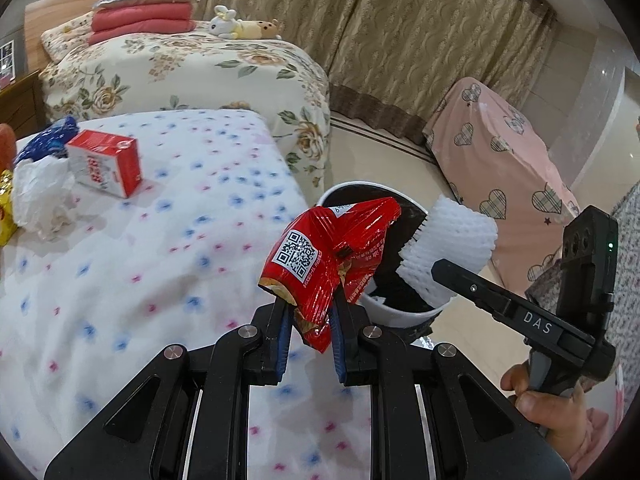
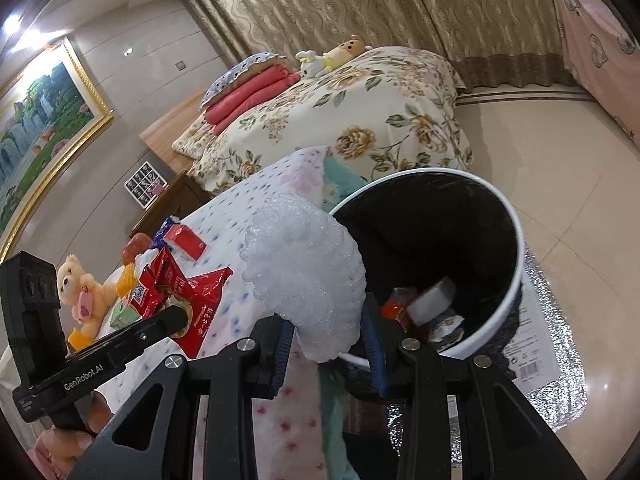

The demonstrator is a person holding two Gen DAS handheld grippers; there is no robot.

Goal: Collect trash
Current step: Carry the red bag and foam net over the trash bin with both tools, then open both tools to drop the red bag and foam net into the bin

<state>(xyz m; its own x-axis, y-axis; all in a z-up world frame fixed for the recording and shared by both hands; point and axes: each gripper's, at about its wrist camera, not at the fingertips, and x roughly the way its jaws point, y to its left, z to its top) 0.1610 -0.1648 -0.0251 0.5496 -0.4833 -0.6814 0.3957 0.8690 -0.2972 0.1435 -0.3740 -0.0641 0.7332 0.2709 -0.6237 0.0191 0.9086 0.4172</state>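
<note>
Trash rides in both my claws toward the bin [image 2: 516, 240]: my left gripper [image 1: 310, 320] pinches a red wrapper [image 1: 332, 252] beside its rim, my right gripper [image 2: 328, 336] clamps white foam netting [image 2: 304, 276] just before its mouth. Next, I judge, each must clear the rim, then let go. Readable: a QR code on the wrapper, "DAS", "GenRobot.AI".

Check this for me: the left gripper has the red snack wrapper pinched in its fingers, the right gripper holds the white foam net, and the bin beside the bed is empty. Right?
Not quite: the bin is not empty. The right wrist view shows trash already lying at its bottom. The rest stands: the left gripper pinches the red snack wrapper, and the right gripper holds the white foam net.
</note>
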